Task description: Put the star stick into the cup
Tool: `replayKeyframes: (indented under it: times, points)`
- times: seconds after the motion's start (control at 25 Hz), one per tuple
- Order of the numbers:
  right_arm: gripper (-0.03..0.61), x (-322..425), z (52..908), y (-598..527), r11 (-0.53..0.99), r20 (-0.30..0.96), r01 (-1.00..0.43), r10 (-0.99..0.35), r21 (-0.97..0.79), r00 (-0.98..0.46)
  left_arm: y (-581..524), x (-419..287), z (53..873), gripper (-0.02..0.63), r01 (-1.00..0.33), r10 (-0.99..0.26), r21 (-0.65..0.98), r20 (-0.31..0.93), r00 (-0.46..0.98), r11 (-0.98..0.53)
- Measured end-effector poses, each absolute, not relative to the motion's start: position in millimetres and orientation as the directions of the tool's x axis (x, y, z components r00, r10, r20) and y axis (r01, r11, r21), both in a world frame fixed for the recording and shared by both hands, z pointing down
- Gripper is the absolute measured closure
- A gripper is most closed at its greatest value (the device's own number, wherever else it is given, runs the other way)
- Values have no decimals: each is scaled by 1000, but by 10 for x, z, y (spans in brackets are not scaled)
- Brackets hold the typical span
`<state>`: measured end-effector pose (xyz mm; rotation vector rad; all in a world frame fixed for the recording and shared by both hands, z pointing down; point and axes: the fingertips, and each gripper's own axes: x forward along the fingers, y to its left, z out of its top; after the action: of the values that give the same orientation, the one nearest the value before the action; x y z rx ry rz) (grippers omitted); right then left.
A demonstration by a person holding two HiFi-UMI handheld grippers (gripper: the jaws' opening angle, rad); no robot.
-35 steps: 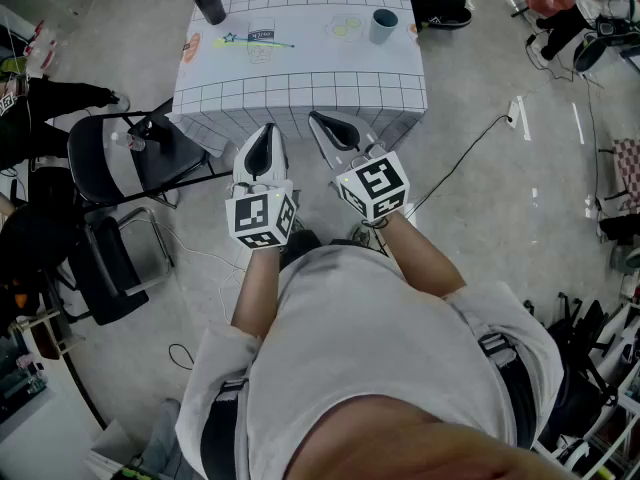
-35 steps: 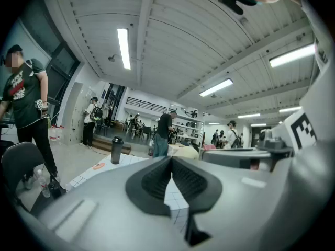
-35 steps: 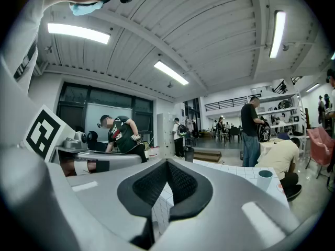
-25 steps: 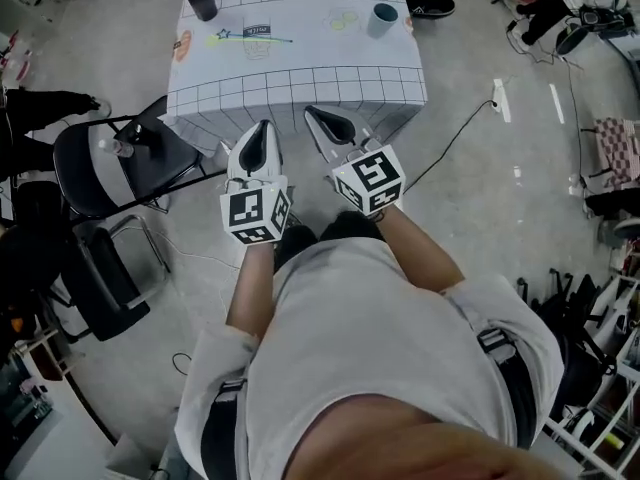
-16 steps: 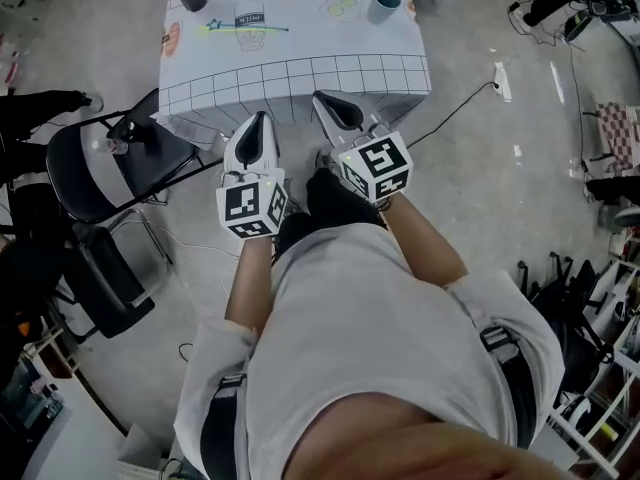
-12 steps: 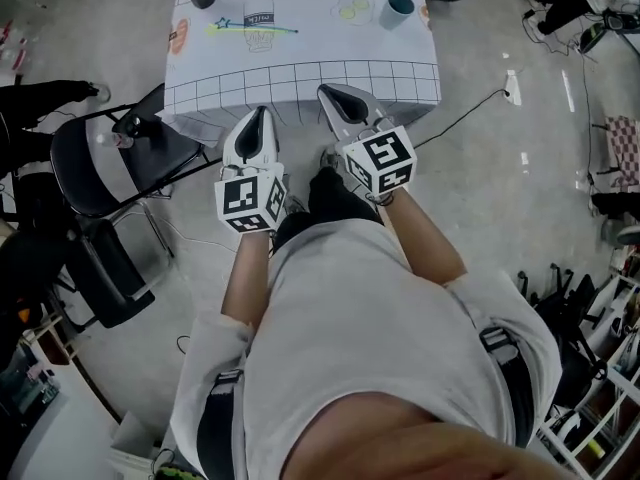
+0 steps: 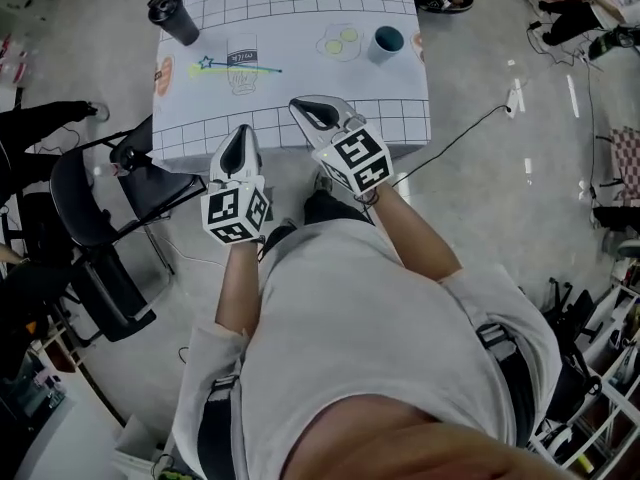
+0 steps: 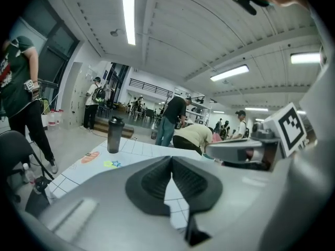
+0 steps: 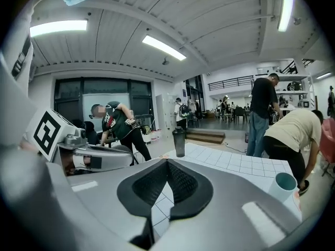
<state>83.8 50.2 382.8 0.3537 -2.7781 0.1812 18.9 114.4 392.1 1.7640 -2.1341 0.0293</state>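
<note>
**A:** How far along is it?

**B:** Not started, I'd judge. The star stick [image 7: 250,68] lies flat on the left part of the desk [image 7: 300,8], star end to the left, and nothing is touching it. The teal cup [image 7: 385,43] stands well apart from it at the far right, with no stick in it.

**A:** Is that the only cup?

**B:** The stick crosses a clear glass shape [image 7: 240,82]. I can't tell whether that's a real glass or a print on the cloth. Picking up, carrying and dropping in are all left to do.

**A:** And the tools?

**B:** The left hand-held gripper [image 7: 241,133] has its jaws pressed together with nothing between them. The right hand-held gripper [image 7: 305,108] is the same, closed and empty. Both sit at the near edge of the desk, short of the stick.

**A:** What's changed from the earlier frames?

**B:** The person has come up to the desk. Earlier both tools hung over the floor in front of it, and now their tips overlap its near edge, so the desk fills more of the head view. The stick, the cup and the dark bottle [image 7: 173,18] at the far left lie as they did. The jaws were closed then too.
</note>
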Motion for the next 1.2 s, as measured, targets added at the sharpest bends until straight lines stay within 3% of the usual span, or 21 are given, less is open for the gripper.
replayKeyframes:
  times: [0.6, 1.2]
  points:
    - [578, 201, 4332, 30, 975, 449, -171, -92, -139, -889, 803, -473, 4332, 611, -924, -895, 213, 390, -217, 317]
    - [578, -994, 5024, -78, 998, 736, -55, -64, 36, -674, 622, -1593, 5057, 611, -939, -887, 292, 461, -31, 184]
